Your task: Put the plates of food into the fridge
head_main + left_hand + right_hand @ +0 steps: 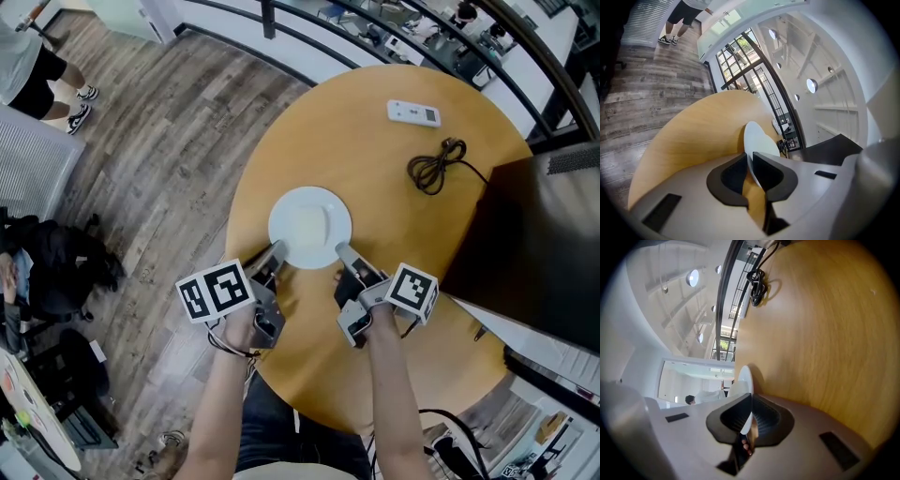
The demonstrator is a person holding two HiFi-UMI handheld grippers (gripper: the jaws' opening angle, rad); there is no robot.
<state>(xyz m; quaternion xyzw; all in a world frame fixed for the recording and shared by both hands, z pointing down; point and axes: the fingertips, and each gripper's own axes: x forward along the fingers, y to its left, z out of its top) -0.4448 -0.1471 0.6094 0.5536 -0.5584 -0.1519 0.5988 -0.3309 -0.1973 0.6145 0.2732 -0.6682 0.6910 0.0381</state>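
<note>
A white round plate (pixel 309 228) lies on the round wooden table (pixel 441 234), just in front of me. My left gripper (pixel 274 253) holds the plate's near left rim, and my right gripper (pixel 345 253) holds its near right rim. In the left gripper view the plate (pixel 759 138) stands edge-on, its rim pinched between the dark pads of the gripper (pixel 750 163). The right gripper view shows the plate (pixel 743 377) the same way, with its thin edge clamped in the gripper (pixel 750 414). The top of the plate looks pale, and I cannot make out any food on it.
A white remote control (pixel 413 113) and a coiled black cable (pixel 436 167) lie on the far side of the table. A dark cabinet (pixel 534 244) stands against the table's right edge. A person (pixel 37 66) stands far left on the wooden floor, and a black bag (pixel 56 267) lies nearer.
</note>
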